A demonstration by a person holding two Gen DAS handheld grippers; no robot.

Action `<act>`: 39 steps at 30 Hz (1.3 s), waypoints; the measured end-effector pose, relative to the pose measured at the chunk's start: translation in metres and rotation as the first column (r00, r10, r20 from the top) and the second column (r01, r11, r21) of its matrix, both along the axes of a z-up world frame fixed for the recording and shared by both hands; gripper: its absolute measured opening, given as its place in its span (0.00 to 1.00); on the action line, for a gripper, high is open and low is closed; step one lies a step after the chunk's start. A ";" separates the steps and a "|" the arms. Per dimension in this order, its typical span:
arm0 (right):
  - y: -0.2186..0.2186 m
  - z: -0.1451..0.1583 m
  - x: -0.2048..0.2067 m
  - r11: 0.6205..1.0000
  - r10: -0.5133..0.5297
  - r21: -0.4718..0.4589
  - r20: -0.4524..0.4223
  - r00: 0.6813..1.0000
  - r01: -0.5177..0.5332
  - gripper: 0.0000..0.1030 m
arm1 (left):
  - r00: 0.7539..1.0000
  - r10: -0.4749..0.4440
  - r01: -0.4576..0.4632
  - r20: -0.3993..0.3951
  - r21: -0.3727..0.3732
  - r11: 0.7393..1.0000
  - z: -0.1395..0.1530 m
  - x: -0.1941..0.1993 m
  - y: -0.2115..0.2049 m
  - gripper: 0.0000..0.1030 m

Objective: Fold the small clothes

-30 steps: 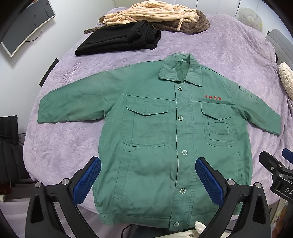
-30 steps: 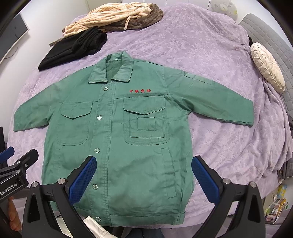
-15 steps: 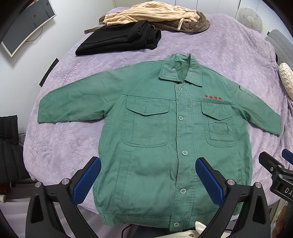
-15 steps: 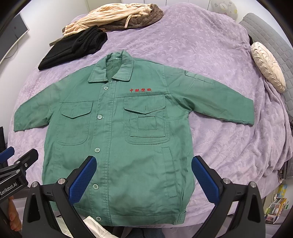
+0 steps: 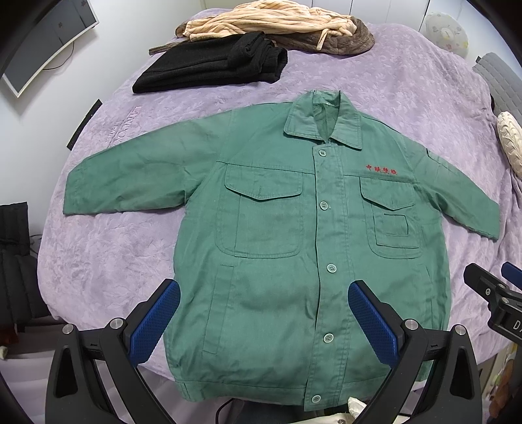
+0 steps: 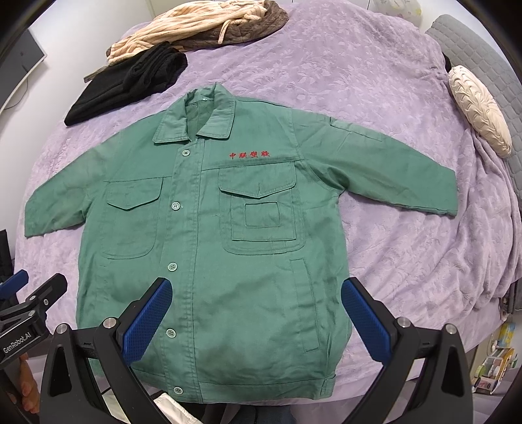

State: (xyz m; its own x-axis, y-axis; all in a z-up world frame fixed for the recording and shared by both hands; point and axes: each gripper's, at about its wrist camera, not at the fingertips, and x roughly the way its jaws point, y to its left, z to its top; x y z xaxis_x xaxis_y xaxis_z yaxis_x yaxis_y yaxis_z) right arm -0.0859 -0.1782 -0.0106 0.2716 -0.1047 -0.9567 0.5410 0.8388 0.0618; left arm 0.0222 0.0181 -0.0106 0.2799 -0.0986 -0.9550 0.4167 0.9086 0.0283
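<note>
Green jacket [image 5: 293, 254] lies spread flat, buttoned front up, in the middle of the purple bed [image 5: 407, 71], both sleeves stretched out to the sides and its hem at the bed's near edge. Beyond the jacket's collar sit a folded black garment [image 5: 212, 65] and, farther back, a heap of beige and brown clothes [image 5: 277, 26]. Off the jacket's right sleeve rests a cream cushion [image 6: 478, 107]. Left tool [image 5: 264, 310] hangs above the jacket's lower left front, blue pads wide apart (gripping nothing). Right tool [image 6: 257, 306] hangs above the lower right front, likewise spread.
</note>
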 end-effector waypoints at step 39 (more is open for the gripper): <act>0.131 -0.129 0.130 0.960 0.190 0.229 -0.109 0.976 -0.162 1.00 | 0.802 0.584 -0.596 -0.125 -0.238 0.767 -0.196 0.246 0.289 1.00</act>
State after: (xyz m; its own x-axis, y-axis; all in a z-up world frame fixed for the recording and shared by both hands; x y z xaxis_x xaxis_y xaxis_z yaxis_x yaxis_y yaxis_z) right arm 0.0442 -0.0469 -0.1393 0.1398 0.1485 -0.9790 0.4014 0.8953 0.1932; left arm 0.2678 0.3066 -0.2063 0.3244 -0.1660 -0.9312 -0.2087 0.9477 -0.2417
